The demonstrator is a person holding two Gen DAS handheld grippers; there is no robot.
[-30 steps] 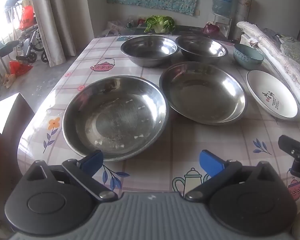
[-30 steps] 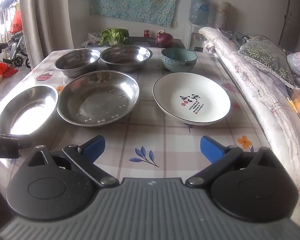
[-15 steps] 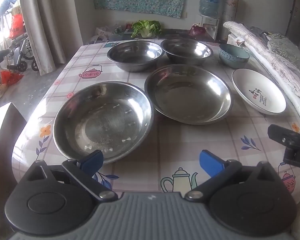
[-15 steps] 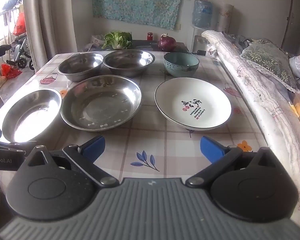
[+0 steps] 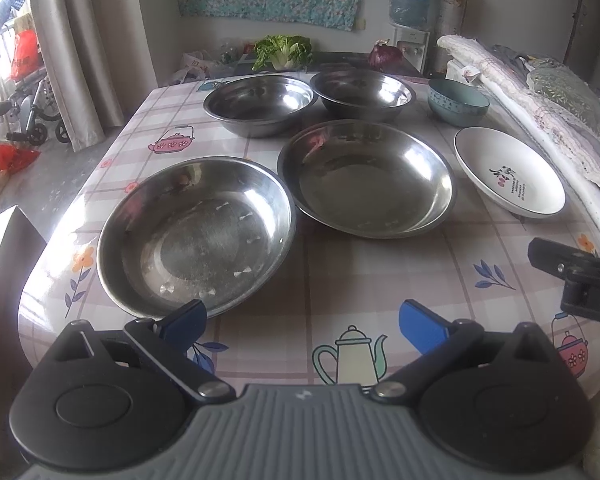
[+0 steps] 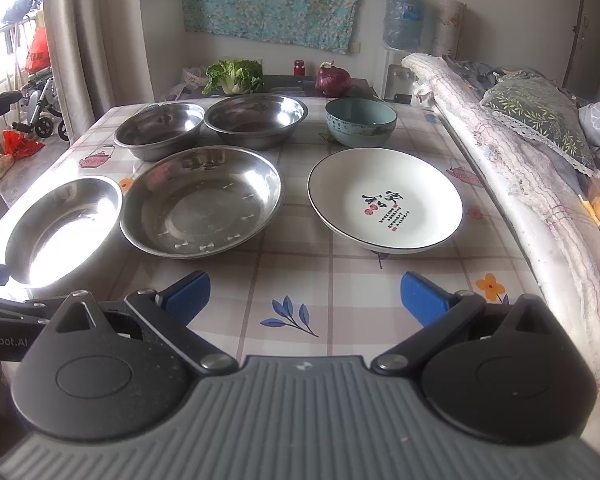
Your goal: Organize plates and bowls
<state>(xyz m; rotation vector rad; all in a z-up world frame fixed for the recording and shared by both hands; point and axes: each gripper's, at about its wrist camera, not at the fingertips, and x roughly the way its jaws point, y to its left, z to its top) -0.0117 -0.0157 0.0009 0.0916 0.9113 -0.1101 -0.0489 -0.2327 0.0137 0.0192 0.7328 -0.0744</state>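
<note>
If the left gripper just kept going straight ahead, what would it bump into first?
Likely the bare tablecloth first, then, depth being unclear, the second shallow steel dish. The left gripper is open, its left finger beside the nearest steel dish.

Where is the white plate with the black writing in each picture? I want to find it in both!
Left wrist view: the white plate sits at the right side, in front of the blue-green bowl.
Right wrist view: the white plate sits near the middle, a little right, nearer the camera.
Shared landmark: the blue-green bowl just behind the plate in both views.
</note>
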